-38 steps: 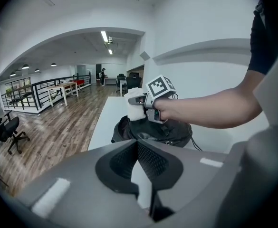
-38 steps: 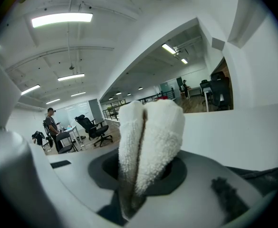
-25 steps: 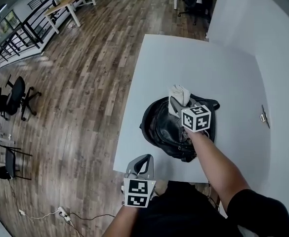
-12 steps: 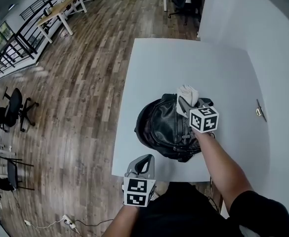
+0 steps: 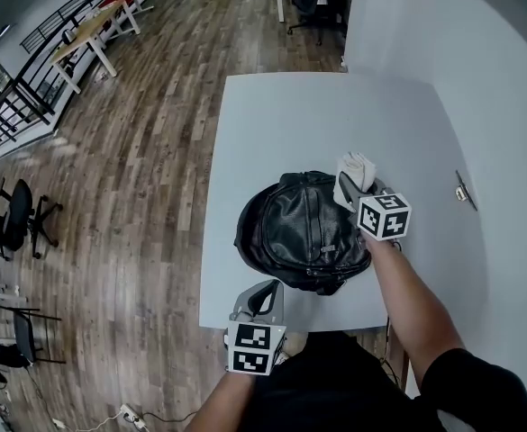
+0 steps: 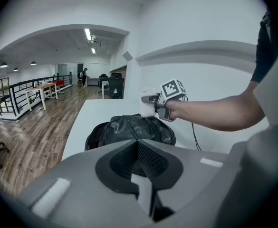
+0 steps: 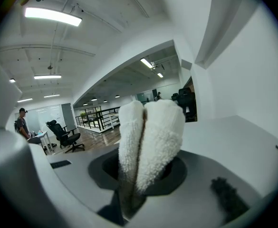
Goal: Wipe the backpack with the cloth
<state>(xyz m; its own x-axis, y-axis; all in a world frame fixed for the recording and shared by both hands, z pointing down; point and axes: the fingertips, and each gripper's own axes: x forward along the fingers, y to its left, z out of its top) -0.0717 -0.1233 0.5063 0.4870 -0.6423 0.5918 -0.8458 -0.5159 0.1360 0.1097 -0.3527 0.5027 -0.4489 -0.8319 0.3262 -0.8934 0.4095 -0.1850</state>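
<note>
A black leather backpack (image 5: 304,232) lies on the white table (image 5: 281,115), towards its near edge. My right gripper (image 5: 349,185) is shut on a folded white cloth (image 5: 356,169) at the backpack's far right corner; whether the cloth touches the leather I cannot tell. In the right gripper view the cloth (image 7: 150,137) fills the space between the jaws and hides their tips. The left gripper view shows the backpack (image 6: 129,129) and the cloth (image 6: 147,109) ahead. My left gripper (image 5: 258,300) hangs at the table's near edge, shut and holding nothing, apart from the backpack.
A white wall runs along the table's right side, with a small metal fitting (image 5: 461,192) on it. Wooden floor lies to the left, with office chairs (image 5: 15,228) and a desk (image 5: 87,39) further off. Bare tabletop stretches beyond the backpack.
My right gripper has carried the cloth rightward along the backpack's far side, from near its middle to its right corner. The left gripper has stayed put.
</note>
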